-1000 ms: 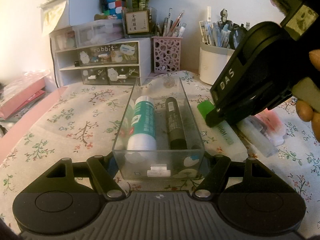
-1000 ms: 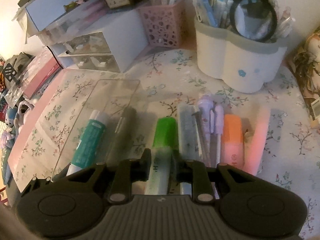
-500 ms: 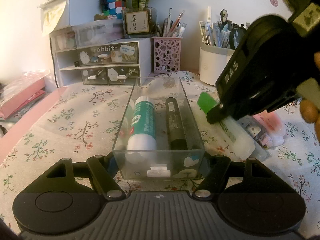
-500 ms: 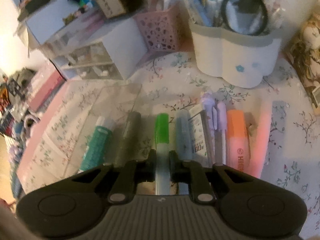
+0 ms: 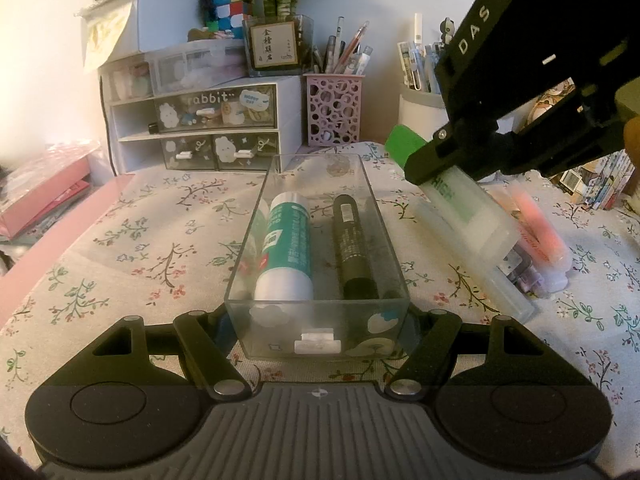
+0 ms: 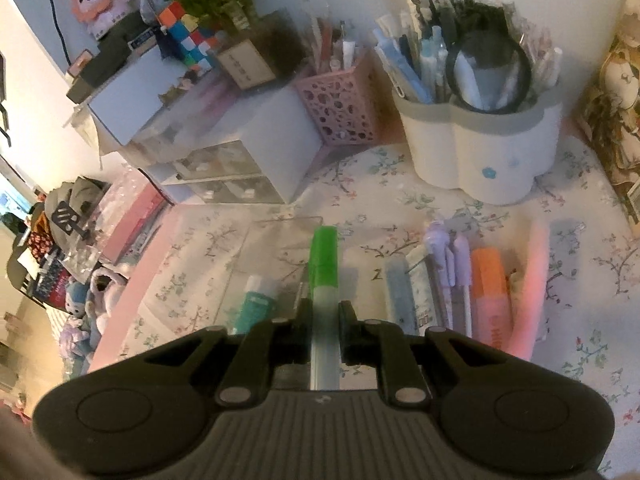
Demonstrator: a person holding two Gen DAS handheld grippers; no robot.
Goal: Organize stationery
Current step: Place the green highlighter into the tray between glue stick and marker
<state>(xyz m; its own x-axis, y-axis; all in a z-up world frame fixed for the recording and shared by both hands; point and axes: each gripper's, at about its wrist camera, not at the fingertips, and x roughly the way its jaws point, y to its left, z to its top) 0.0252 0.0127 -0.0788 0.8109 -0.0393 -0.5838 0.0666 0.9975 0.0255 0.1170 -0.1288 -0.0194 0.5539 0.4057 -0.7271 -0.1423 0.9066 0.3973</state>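
Floral tablecloth (image 5: 132,248) desk. Left gripper (image 5: 318,332) spread wide around clear drawer tray (image 5: 320,326), holding glue stick (image 5: 286,250) and black marker (image 5: 354,240). Right gripper (image 6: 325,312) clenched on green highlighter (image 6: 323,264), lifted clear of the cloth, right of the tray.

Right tool (image 6: 323,316) clamps green highlighter (image 6: 323,264) above tablecloth (image 6: 400,200).

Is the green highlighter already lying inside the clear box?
No: the right gripper holds the green highlighter in the air, while the clear box contains only two items.
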